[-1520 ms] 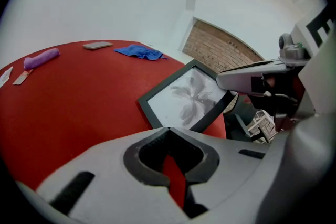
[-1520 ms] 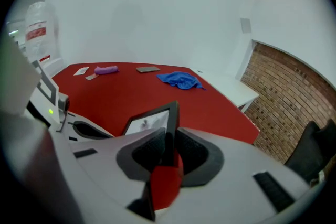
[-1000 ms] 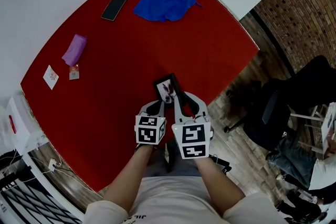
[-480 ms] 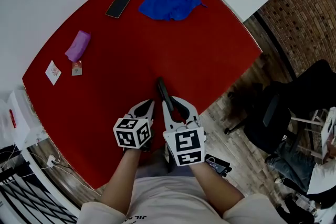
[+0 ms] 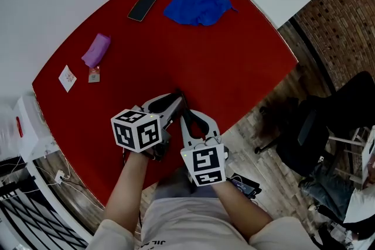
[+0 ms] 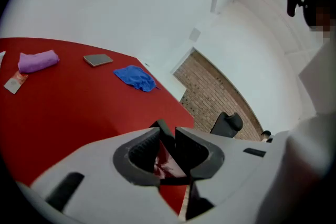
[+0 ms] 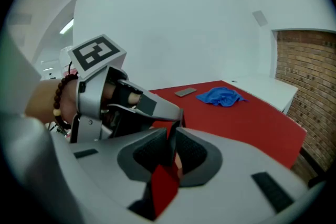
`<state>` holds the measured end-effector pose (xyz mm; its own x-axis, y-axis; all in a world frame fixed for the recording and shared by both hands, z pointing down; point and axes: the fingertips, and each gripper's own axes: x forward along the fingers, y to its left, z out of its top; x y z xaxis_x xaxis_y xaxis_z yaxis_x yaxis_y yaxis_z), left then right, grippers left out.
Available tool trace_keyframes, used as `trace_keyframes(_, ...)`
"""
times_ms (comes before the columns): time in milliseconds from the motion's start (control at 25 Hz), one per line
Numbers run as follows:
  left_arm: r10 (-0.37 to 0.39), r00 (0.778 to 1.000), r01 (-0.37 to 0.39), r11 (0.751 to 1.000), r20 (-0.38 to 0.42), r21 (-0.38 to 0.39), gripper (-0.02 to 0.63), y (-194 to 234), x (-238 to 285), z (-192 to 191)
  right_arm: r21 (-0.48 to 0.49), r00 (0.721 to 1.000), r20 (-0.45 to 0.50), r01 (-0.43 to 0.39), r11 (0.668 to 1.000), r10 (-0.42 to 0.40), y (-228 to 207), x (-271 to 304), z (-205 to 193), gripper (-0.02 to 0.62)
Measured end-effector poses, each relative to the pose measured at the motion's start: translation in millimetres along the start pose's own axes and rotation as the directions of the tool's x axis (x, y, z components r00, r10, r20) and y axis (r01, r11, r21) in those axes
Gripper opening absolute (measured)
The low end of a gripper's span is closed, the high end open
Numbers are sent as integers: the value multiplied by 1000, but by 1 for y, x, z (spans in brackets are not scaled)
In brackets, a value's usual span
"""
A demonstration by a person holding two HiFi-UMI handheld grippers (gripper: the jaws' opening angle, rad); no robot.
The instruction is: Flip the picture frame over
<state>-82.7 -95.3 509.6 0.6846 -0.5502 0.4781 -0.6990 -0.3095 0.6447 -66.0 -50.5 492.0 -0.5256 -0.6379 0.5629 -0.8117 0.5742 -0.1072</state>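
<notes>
We hold the frame [image 6: 167,135] on edge, clear of the table [image 5: 234,67], near the table's front edge. The right gripper [image 7: 173,136] is clamped on the frame's thin edge, jaws nearly together. The left gripper [image 5: 173,103] has just been opening. Its jaws stand apart with the frame between them, and we see no pad pressing on it.

Hazards, in our judgement:
- The frame hangs on one narrow grip. It may pivot or slip between the right pads.
- If the left jaws catch the frame as they draw off, they could lever it out of the right grip.
- A drop here could send the frame past the table edge to the floor.

Containers: none in view. A cloth [image 5: 199,3], a phone [image 5: 143,6], a purple roll [image 5: 96,51] and a card [image 5: 67,78] lie loose on the table, well apart from the frame.
</notes>
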Motion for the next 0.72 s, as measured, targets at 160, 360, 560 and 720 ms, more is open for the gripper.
trace_keyframes(160, 6, 1000, -6, 1000, 3, -25, 81, 0, 3, -1, -10, 1000, 7, -15, 1000, 15, 0, 1, 1, 57)
trace_keyframes(360, 27, 1000, -27, 1000, -3, -4, 107, 2, 1, -3, -37, 998, 47, -39, 999, 40, -3, -6, 1, 58)
trace_keyframes(560, 42, 999, -41, 999, -7, 20, 107, 6, -4, -2, -145, 996, 31, -73, 987, 78, -18, -17, -20, 58)
trace_keyframes(720, 47, 999, -47, 999, -9, 26, 107, 6, -5, -2, -426, 995, -62, -97, 900, 79, -10, -5, -69, 60)
